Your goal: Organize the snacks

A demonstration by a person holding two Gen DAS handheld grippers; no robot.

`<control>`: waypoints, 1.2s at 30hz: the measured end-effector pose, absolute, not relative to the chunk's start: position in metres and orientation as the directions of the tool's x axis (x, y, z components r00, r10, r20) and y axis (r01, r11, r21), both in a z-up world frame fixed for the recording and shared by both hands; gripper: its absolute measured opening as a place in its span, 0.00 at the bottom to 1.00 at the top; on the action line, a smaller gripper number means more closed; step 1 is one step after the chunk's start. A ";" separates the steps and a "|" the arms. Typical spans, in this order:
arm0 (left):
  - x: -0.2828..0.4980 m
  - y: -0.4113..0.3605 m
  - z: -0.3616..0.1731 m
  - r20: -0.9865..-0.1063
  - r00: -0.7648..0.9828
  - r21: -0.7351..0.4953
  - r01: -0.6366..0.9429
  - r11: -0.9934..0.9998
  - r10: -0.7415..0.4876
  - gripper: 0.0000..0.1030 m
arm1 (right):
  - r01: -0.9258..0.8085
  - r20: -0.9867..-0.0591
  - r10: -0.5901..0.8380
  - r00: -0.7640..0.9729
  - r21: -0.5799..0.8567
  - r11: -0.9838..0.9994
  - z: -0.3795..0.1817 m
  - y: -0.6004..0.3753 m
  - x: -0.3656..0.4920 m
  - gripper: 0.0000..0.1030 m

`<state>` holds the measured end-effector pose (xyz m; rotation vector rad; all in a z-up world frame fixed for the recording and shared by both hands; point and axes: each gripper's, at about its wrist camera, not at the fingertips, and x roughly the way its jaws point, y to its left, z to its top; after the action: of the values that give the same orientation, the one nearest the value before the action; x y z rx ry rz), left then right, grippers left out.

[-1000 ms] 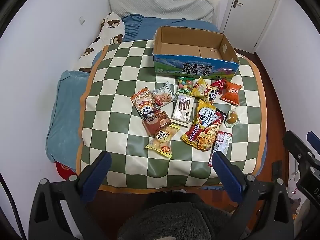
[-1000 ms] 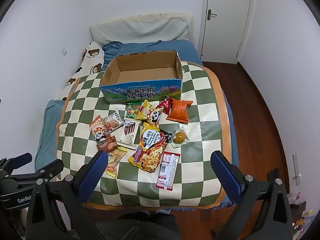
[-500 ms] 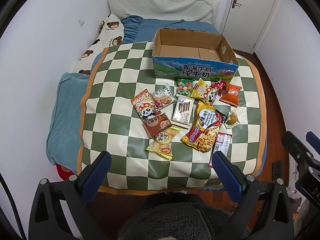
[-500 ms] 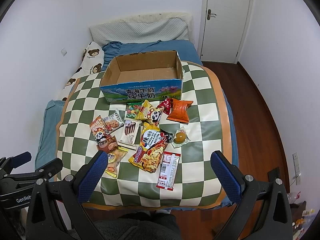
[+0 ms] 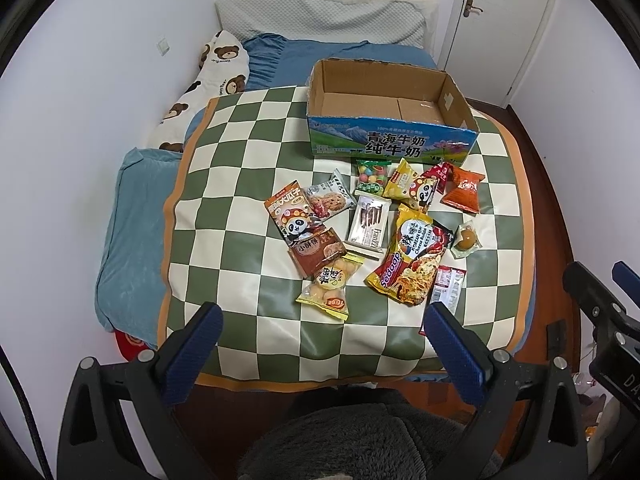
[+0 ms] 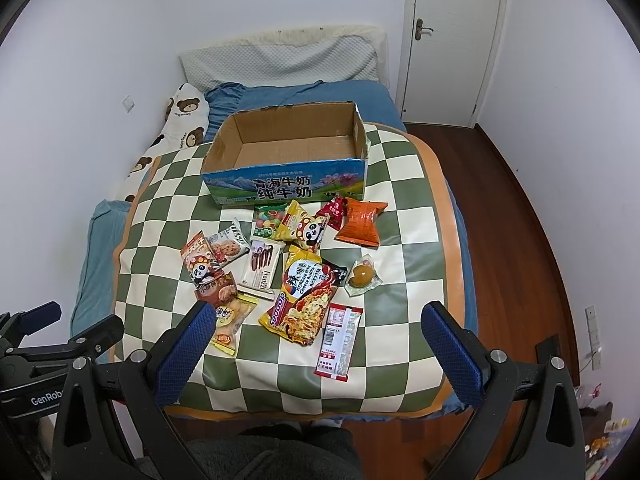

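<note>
holding my left gripper (image 5: 320, 344) and right gripper (image 6: 318, 340) wide apart and empty above the near edge of the checkered mat (image 5: 248, 168). cardboard box (image 5: 390, 120): at the mat's far edge, empty inside. snacks: clustered mid-mat in front of the box; noodle packet (image 6: 306, 300), wafer pack (image 6: 262, 268), orange pouch (image 6: 360, 220), red sachet (image 6: 338, 342) nearest the near edge, yellow bun bag (image 5: 330, 284).

Both grippers are held up in the air, side by side. The left gripper (image 5: 322, 334) has its blue fingers (image 5: 192, 354) spread wide apart, holding nothing. The right gripper (image 6: 318, 332) is spread wide too, blue fingers (image 6: 452, 354) holding nothing.
</note>
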<state>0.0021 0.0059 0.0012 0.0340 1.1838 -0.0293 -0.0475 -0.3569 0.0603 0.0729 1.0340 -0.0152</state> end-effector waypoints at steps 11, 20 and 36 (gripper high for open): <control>0.003 0.010 0.003 -0.924 0.383 0.014 0.040 0.999 -0.002 1.00 | 0.048 -0.860 0.019 0.510 0.050 0.998 0.061 -0.355 -0.050 1.00; 0.002 0.008 0.002 -0.923 0.384 0.017 0.040 0.999 0.001 1.00 | 0.047 -0.860 0.022 0.509 0.053 0.998 0.061 -0.356 -0.051 1.00; -0.002 0.012 0.014 -0.917 0.400 0.016 0.046 0.999 -0.004 1.00 | 0.047 -0.861 0.020 0.509 0.051 0.998 0.058 -0.354 -0.055 1.00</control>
<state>-0.0020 0.0119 0.0138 0.0405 1.1591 -0.0318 -0.0552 -0.3540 0.0583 0.0707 1.0374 -0.0166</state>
